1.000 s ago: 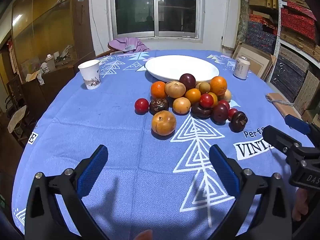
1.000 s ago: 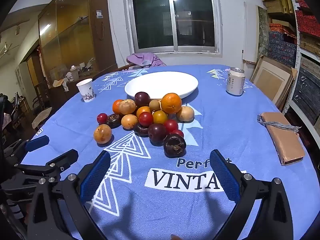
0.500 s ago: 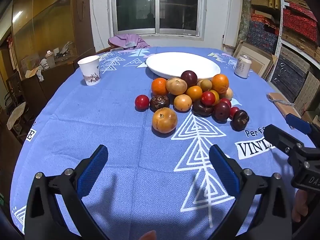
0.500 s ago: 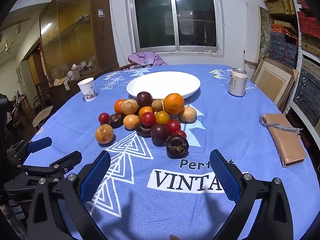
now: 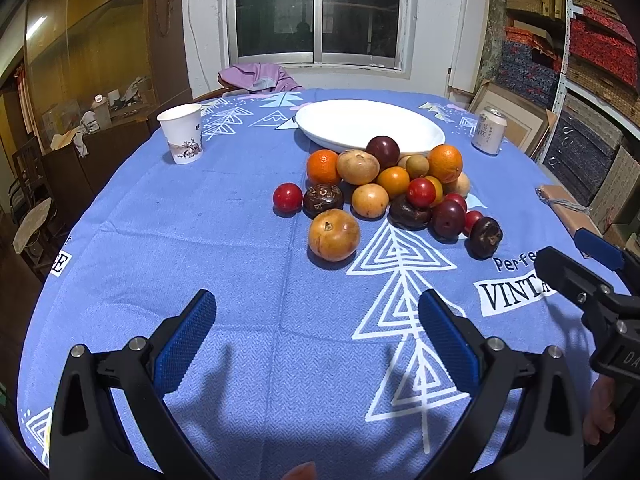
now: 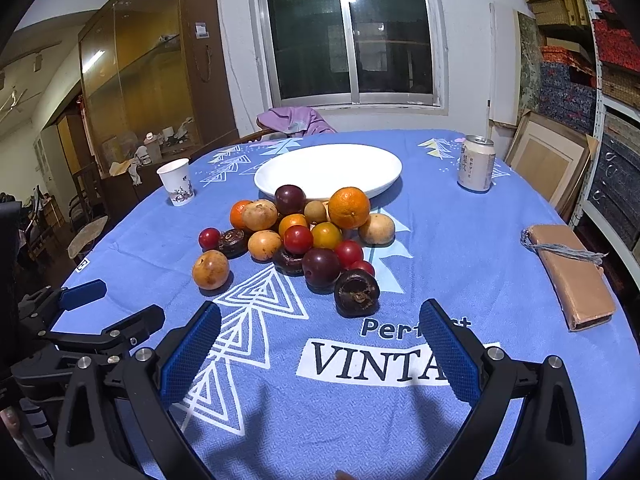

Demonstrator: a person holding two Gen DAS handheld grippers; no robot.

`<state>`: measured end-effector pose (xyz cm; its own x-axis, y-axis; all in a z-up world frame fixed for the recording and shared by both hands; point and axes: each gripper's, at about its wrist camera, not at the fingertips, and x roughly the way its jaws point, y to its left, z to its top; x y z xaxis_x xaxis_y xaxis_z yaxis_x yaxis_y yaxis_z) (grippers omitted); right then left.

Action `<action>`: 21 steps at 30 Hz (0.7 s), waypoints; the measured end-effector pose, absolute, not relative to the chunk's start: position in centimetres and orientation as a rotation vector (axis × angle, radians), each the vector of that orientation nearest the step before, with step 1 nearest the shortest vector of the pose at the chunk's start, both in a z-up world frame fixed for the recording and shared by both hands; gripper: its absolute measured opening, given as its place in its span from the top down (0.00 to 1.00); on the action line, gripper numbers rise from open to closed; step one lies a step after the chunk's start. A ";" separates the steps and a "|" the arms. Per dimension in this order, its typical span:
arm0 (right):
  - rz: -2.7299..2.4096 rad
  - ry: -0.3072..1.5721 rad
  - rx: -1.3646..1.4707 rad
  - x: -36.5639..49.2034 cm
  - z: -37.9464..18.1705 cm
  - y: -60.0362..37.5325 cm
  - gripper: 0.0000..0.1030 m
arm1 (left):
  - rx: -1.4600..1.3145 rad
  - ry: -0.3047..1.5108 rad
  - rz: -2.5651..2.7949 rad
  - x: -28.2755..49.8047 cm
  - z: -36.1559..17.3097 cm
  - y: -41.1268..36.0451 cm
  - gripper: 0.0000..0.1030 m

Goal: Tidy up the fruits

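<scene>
Both grippers have eased closer to the fruit pile [image 5: 392, 192], which sits just before the empty white plate [image 5: 370, 126]. Left gripper [image 5: 316, 334] and right gripper [image 6: 320, 340] gape empty. Round, smooth fruits probably roll; pinch across the middle, gently.

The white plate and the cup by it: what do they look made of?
White plate: probably glazed ceramic, though melamine is possible; smooth, glossy, evenly white with a thick rounded rim. Cup: likely paper; matte, thin-walled, tapered, with a rolled lip and a printed picture on the side.
</scene>
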<state>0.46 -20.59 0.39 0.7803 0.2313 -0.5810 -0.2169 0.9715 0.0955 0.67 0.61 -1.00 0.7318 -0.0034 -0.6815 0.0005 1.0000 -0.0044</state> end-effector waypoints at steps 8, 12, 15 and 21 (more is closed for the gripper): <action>0.243 0.625 0.000 0.3 0.4 -20.3 0.03 | -0.002 0.759 0.013 0.7 -1.5 0.7 0.04; 0.237 0.629 0.007 0.5 0.3 -20.3 0.03 | 0.002 0.759 0.020 0.8 -1.7 0.8 0.04; 0.237 0.636 0.015 0.6 0.2 -20.4 0.03 | -0.005 0.766 0.018 0.9 -1.8 1.0 0.04; 0.239 0.633 0.007 0.6 0.2 -20.3 0.03 | -0.005 0.766 0.018 0.9 -1.9 1.0 0.04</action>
<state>0.57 -20.30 0.18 0.7794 0.2235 -0.5853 -0.2192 0.9724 0.0795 0.85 0.96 -1.94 0.7208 0.0143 -0.6930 -0.0180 0.9998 0.0020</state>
